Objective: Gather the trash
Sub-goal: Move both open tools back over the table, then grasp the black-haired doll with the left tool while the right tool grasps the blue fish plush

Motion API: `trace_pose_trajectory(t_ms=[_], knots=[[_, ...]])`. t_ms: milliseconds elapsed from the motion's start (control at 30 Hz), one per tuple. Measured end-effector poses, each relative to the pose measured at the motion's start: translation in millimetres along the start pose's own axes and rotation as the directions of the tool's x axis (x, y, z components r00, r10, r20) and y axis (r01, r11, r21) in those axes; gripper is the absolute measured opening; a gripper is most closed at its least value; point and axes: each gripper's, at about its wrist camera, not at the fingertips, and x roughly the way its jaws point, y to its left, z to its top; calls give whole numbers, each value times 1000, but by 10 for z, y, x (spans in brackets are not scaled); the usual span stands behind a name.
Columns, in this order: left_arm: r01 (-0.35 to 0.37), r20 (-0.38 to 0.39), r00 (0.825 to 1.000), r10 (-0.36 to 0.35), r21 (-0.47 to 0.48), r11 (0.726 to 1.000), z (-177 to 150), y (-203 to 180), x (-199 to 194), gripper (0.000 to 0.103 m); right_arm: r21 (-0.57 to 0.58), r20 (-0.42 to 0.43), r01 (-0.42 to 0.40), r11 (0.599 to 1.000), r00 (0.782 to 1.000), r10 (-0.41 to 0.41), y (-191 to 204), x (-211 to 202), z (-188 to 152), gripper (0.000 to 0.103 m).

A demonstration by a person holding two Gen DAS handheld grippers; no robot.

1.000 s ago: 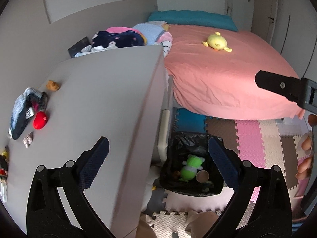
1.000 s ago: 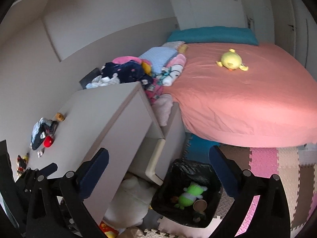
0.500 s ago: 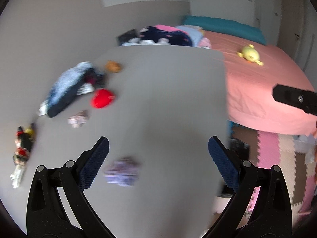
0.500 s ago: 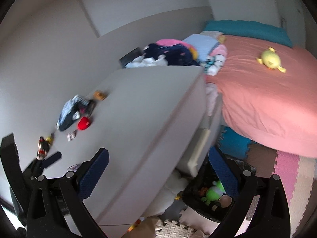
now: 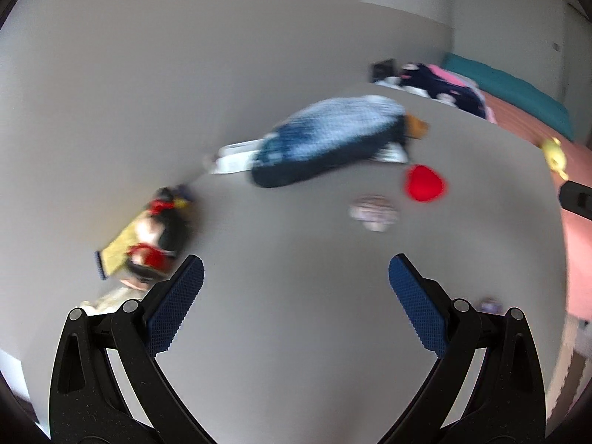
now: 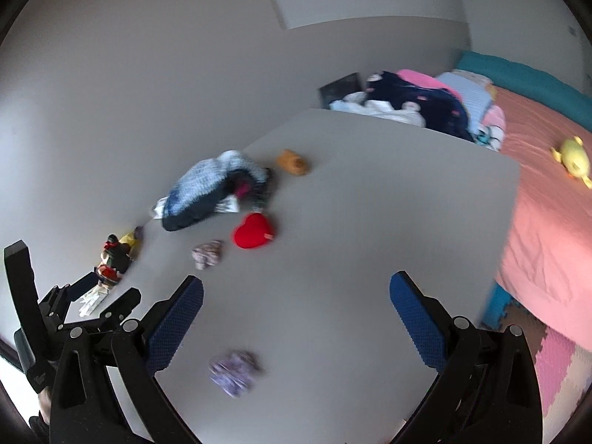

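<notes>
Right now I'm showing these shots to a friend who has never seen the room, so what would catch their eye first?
Probably the red heart cushion on the grey table, bright against the dull top, with a blue knitted bundle just behind it. Next the pink bed to the right, a yellow plush toy lying on it. Nearer, a crumpled purple wad sits between the open fingers of the right hand-held gripper.

Right gripper jaws wide apart over grey desk, crumpled purple wrapper near, red heart farther, pink bed right.
</notes>
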Motion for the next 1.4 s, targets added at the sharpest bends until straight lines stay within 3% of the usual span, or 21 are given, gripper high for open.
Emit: trace_pose_trajectory(t_ms=[100, 367, 667, 800, 967, 1033, 1133, 1167, 1200, 1300, 1400], knots=[[-43, -1, 999, 43, -15, 999, 26, 233, 74, 97, -26, -21, -16, 1000, 1000, 15, 240, 173, 119, 100], [-67, -78, 995, 62, -52, 996, 103, 700, 455, 97, -19, -101, -107, 994, 989, 104, 760, 668, 460, 100], [-45, -101, 994, 37, -76, 996, 170, 868, 741, 97, 20, -139, -75, 997, 987, 77, 916, 1241, 797, 99], [-49, -114, 993, 38, -95, 994, 213, 953, 854, 83, 69, -168, -73, 995, 982, 83, 873, 1499, 855, 96], [-56, -123, 992, 42, -116, 992, 207, 1058, 905, 77, 95, -187, -83, 992, 977, 100, 896, 1733, 808, 92], [-68, -126, 991, 53, -118, 991, 194, 1083, 926, 72, 75, -197, -68, 995, 977, 82, 940, 1818, 803, 86], [-78, -134, 989, 61, -120, 990, 176, 1118, 950, 63, 62, -223, -67, 996, 972, 80, 960, 1949, 816, 60], [-87, -133, 989, 71, -120, 989, 172, 1131, 949, 56, 46, -229, -70, 996, 970, 79, 976, 1973, 814, 41], [-75, -134, 989, 57, -133, 988, 165, 1162, 952, 55, 32, -221, -78, 996, 972, 83, 990, 1965, 816, 32], [-47, -130, 991, 25, -175, 983, 156, 1229, 937, 54, -7, -178, -85, 996, 981, 82, 1032, 1853, 813, 22], [-39, -125, 992, 15, -195, 980, 152, 1264, 905, 54, -7, -143, -94, 996, 986, 92, 1041, 1686, 826, 21]])
